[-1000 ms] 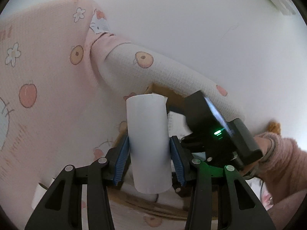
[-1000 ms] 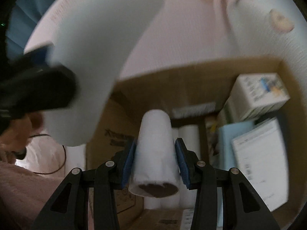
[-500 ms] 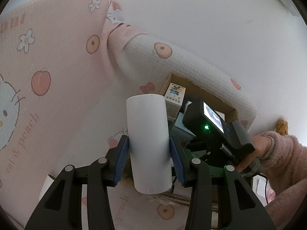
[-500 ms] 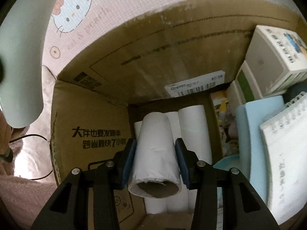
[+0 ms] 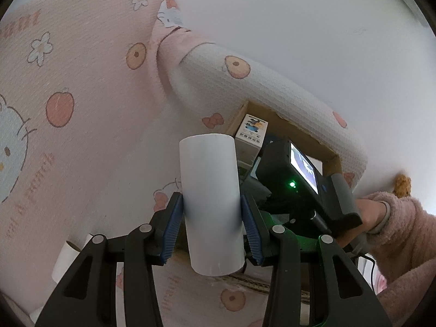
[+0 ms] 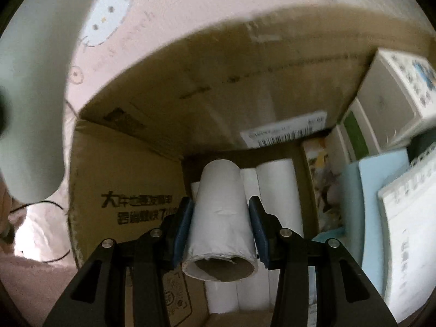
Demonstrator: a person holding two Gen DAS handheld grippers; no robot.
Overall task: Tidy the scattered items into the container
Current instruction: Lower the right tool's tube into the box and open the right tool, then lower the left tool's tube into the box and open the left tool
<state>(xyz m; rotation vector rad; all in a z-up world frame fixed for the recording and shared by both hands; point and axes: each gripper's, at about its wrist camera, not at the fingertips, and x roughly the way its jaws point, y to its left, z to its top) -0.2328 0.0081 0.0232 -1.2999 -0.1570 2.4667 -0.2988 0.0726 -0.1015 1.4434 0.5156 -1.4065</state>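
My left gripper (image 5: 212, 227) is shut on a smooth white roll (image 5: 211, 201), held upright above the pink bedspread (image 5: 68, 87). Behind it sits the cardboard box (image 5: 302, 133), with the right gripper's black body (image 5: 297, 188) over the box opening. My right gripper (image 6: 221, 222) is shut on a white paper roll (image 6: 221, 215) with a brown cardboard core, pointing down inside the cardboard box (image 6: 130, 179). Under it lie other white rolls (image 6: 278, 188) on the box floor.
Inside the box, on the right, stand small white cartons (image 6: 395, 92), a light blue pad (image 6: 376, 190) and a spiral notebook (image 6: 408, 231). More rolls (image 5: 65, 261) lie on the bedspread at lower left. A rolled blanket (image 5: 259, 87) borders the box. A pink sleeve (image 5: 403, 234) is at right.
The right gripper has sunk deeper into the box with its roll; the box walls now fill its view. The left gripper holds its roll almost still, with only a slight shift of view.
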